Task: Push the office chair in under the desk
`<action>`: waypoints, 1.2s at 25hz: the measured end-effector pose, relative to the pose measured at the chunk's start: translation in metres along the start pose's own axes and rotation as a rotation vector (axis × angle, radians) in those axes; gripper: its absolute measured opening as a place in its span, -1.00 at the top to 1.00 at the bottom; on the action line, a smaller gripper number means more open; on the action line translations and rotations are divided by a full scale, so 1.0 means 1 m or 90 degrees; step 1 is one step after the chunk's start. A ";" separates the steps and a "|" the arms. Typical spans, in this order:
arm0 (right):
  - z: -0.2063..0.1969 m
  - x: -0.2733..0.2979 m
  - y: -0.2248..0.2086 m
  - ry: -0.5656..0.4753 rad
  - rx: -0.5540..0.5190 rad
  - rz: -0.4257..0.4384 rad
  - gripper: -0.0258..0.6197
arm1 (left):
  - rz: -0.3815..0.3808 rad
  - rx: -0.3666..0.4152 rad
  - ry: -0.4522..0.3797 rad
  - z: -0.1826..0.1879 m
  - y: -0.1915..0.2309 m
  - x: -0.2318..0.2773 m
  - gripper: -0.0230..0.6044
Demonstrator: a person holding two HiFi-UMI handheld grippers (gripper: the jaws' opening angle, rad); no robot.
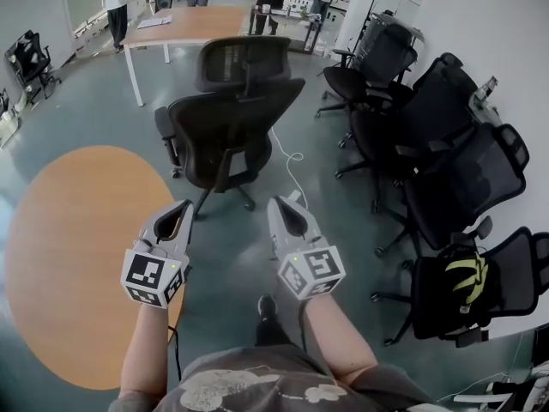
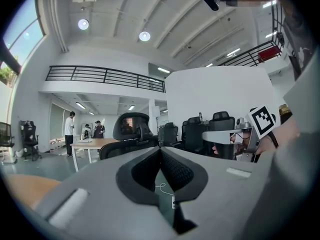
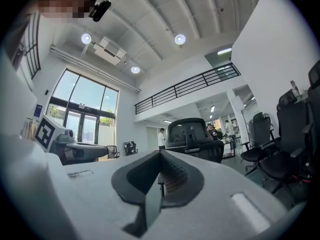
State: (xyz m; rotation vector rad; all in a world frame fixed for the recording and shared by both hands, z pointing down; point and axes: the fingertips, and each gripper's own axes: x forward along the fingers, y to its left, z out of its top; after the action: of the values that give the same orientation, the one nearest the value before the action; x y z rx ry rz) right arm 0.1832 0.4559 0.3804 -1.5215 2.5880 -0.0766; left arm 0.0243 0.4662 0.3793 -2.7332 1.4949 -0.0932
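You held your left gripper (image 1: 185, 206) and right gripper (image 1: 276, 202) with jaws pressed together and empty, near the office chair's (image 1: 225, 131) back. The chair stood on the floor (image 1: 86, 101), well short of the desk's (image 1: 197, 26) near edge.

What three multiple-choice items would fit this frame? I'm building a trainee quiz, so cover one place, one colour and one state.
1. Where is the office chair?
A. Pushed in under the desk
B. On the floor, short of the desk
C. Tipped over on the orange floor circle

2. What colour is the desk top?
A. Wood brown
B. Black
C. Green

3. How are the left gripper and right gripper?
A. Both shut, empty
B. Both wide open
C. Both shut on the chair back

Key: B, the chair's base stands upright on open floor, nearer than the desk. A, the head view shows a brown top. A, each gripper view shows the jaws together with nothing between them.
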 end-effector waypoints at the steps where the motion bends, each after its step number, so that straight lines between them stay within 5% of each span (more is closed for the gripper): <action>1: 0.003 0.008 -0.011 0.000 -0.002 0.006 0.94 | 0.007 -0.001 0.001 0.002 0.002 0.012 0.87; 15: 0.004 0.080 -0.153 0.025 -0.006 0.053 0.94 | 0.115 -0.015 0.005 0.011 0.021 0.142 0.87; 30: -0.006 0.167 -0.190 0.051 -0.020 0.068 0.89 | 0.125 -0.008 0.019 -0.001 0.078 0.217 0.59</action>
State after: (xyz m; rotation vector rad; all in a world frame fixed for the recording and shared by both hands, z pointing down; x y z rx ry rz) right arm 0.2665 0.2169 0.3926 -1.4151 2.7409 -0.0871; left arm 0.0751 0.2413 0.3848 -2.5877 1.7674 -0.1212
